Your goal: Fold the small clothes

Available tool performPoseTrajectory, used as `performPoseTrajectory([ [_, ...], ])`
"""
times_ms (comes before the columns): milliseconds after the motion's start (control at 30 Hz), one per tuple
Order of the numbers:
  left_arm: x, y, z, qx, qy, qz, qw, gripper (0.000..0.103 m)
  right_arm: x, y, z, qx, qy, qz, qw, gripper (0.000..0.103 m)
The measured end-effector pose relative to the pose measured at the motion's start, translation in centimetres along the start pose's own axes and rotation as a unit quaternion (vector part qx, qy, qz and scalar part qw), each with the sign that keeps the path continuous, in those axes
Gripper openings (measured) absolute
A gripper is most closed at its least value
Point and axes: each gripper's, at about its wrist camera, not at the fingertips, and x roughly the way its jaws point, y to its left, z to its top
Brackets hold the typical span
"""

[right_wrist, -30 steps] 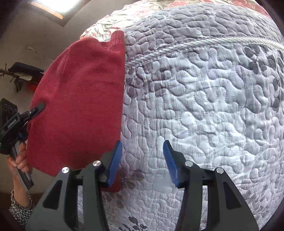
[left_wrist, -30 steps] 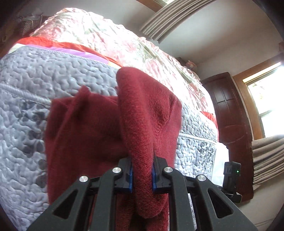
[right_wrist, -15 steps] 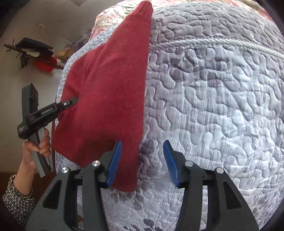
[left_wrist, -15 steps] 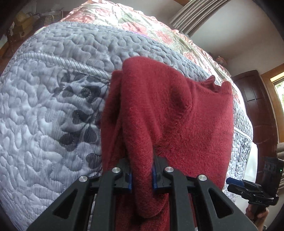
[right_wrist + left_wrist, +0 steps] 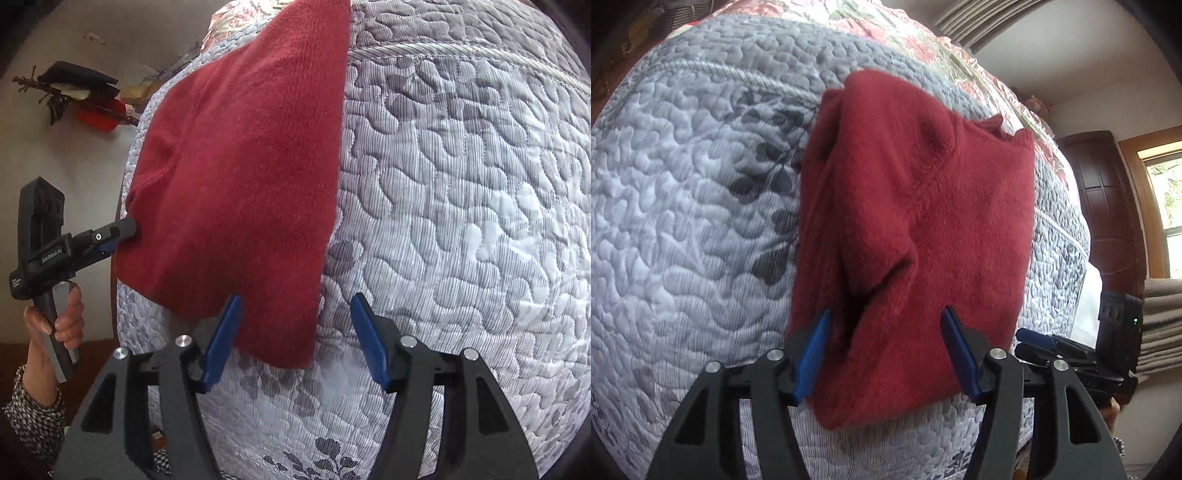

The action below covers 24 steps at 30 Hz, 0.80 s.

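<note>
Lying folded on the quilt (image 5: 683, 206) — red garment (image 5: 923, 221), both tongs apart.

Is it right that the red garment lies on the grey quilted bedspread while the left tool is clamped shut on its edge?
Not quite. The red garment does lie on the grey quilted bedspread, but the left tool is open, its jaws spread apart on either side of the fabric. The left wrist view shows this.

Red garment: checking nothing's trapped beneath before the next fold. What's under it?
The red garment lies on the grey quilt, which shows all around it. Whatever lies directly beneath is covered.
</note>
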Motion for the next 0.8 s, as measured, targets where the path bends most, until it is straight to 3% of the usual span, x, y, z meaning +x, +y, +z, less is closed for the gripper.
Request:
performPoseTrajectory([
  [33, 0.4, 0.2, -0.3, 0.001, 0.007, 0.005, 1.0, 0.042, 0.2, 0.0, -0.3, 0.0, 0.001, -0.002, 1.0, 0.061],
  [67, 0.8, 0.3, -0.4, 0.002, 0.015, 0.009, 0.9999, 0.015, 0.4, 0.2, -0.4, 0.002, 0.002, -0.003, 1.0, 0.061],
  [100, 1.2, 0.4, -0.5, 0.0, 0.023, 0.012, 0.9997, 0.009, 0.4, 0.2, -0.4, 0.003, 0.002, -0.002, 1.0, 0.061],
  [300, -2.5, 1.4, -0.5, -0.005, -0.044, 0.013, 0.9989, 0.006, -1.5, -0.3, -0.7, -0.007, -0.009, 0.008, 1.0, 0.064],
  [367, -2.1, 2.3, -0.6, -0.008, -0.039, 0.019, 0.999, 0.006, -1.3, -0.2, -0.9, -0.012, -0.001, 0.023, 1.0, 0.069],
  [433, -0.7, 3.1, -0.9, -0.015, -0.021, 0.029, 0.9992, 0.006, -0.5, -0.5, -1.1, -0.006, 0.013, 0.032, 0.999, 0.07],
  [533, 0.6, 3.0, -1.0, -0.011, -0.027, 0.036, 0.9989, 0.006, 1.7, -1.1, -1.2, 0.01, 0.039, 0.026, 0.999, 0.069],
  [567, 0.8, 2.9, -1.0, -0.015, -0.028, 0.035, 0.9989, 0.006, 2.4, -1.3, -1.2, 0.014, 0.045, 0.026, 0.999, 0.065],
  [633, 0.6, 2.3, -0.9, -0.008, -0.032, 0.036, 0.9988, 0.006, 3.0, -1.3, -1.2, 0.018, 0.052, 0.043, 0.998, 0.032],
  [800, 1.2, 1.2, -1.1, 0.024, -0.028, 0.051, 0.998, 0.006, 3.2, -1.1, -0.8, 0.0, 0.059, 0.024, 0.998, 0.025],
])
